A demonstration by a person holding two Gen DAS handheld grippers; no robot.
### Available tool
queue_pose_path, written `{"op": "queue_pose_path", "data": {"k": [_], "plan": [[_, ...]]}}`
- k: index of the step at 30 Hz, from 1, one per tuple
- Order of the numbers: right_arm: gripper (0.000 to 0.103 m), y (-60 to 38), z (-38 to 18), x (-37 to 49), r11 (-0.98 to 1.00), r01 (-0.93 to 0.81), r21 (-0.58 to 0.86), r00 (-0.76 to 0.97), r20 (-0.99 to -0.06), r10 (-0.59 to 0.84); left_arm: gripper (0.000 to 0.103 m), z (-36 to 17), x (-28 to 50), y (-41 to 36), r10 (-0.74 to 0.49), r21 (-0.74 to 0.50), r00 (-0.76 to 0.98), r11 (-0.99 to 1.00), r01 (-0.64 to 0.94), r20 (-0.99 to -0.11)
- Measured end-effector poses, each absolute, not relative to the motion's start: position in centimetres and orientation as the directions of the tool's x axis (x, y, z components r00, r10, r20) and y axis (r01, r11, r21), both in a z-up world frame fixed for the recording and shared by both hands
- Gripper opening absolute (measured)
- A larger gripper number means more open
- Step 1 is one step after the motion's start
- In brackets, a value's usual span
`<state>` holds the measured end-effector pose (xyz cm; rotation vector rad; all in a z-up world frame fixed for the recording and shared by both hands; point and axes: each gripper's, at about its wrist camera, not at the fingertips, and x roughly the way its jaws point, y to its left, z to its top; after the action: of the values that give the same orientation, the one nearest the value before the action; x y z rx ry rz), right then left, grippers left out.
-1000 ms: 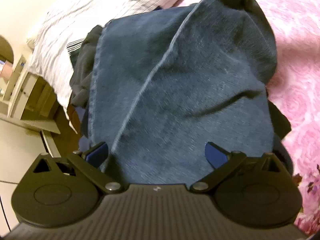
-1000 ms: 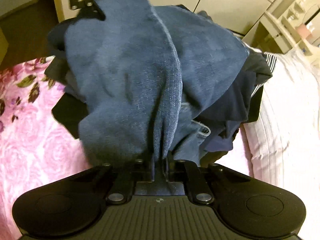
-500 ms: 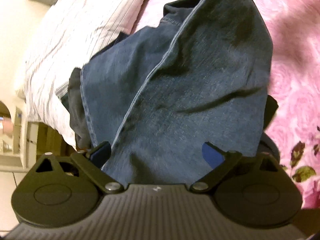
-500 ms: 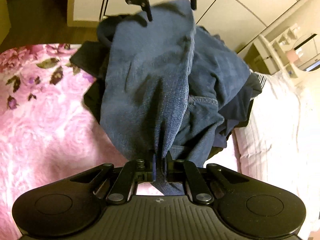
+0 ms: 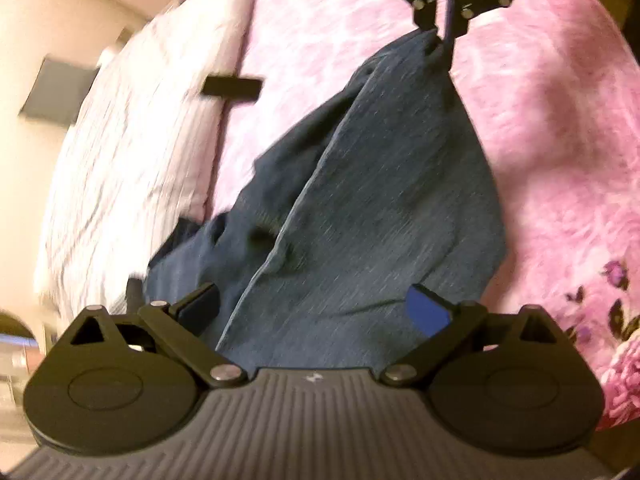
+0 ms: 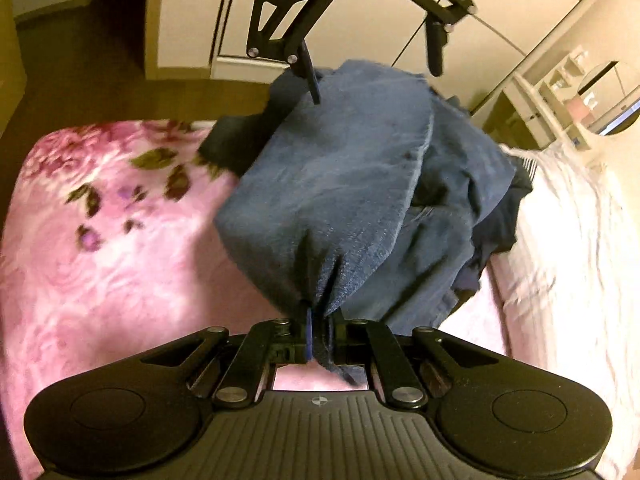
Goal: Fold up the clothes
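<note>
A pair of blue jeans hangs stretched between my two grippers over a pink flowered blanket. In the right wrist view my right gripper is shut on a bunched edge of the jeans. It shows again in the left wrist view, where the right gripper pinches the far tip of the denim. My left gripper has its jaws wide apart, with the denim filling the gap. From the other side the left gripper has one finger against the cloth and the other clear of it.
A white striped quilt lies along the bed beside the pink blanket. Dark clothes are heaped under the jeans' far end near the bed's edge. A flat black object rests on the bed. White shelves stand beyond.
Both grippers have moved across the bed and risen a little, drawing the jeans off the dark heap and out over the pink blanket. The left gripper has rolled. The right stays shut on the denim.
</note>
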<state>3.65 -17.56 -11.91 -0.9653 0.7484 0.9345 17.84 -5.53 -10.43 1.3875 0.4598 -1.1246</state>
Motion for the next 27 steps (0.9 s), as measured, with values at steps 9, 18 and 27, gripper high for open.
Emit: {"op": "queue_pose_path", "data": {"k": [9, 18, 27], "plan": [[0.005, -23.2, -12.6, -5.7, 0.253, -0.932, -0.26, 0.333, -0.891, 0.308, 0.098, -11.4, 8.4, -11.3, -0.353, 0.474, 0.398, -0.162, 0.866, -0.847], [0.003, -35.8, -12.7, -13.9, 0.156, -0.949, -0.273, 0.312, -0.883, 0.35, 0.098, -10.9, -3.6, -19.9, -0.291, 0.414, 0.413, 0.06, 0.908, -0.863], [0.0, -54.0, -16.4, -20.6, 0.395, -0.907, -0.143, 0.205, -0.971, 0.12, 0.098, -11.9, -7.6, -25.0, -0.255, 0.332, 0.389, 0.238, 0.913, -0.885]]}}
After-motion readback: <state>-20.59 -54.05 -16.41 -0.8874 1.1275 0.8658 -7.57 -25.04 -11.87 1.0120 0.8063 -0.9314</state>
